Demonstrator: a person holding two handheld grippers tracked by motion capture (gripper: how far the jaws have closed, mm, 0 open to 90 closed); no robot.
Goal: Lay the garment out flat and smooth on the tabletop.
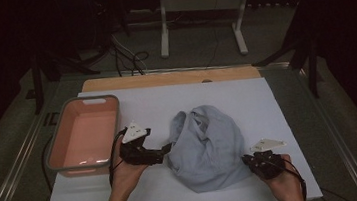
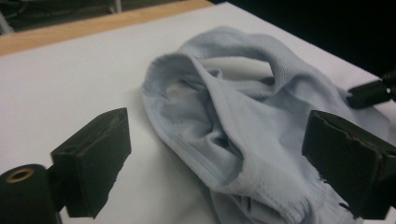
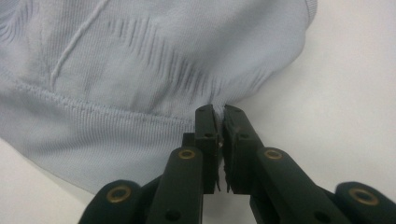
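A: Where's the crumpled pale-blue knitted garment?

B: Heaped mid-way on the white table sheet; the right gripper has its jaws pinched tight on the ribbed hem.

A: The left gripper?

B: Jaws wide apart, cloth lying between them, unpressed; the pink plastic tub sits left of it.
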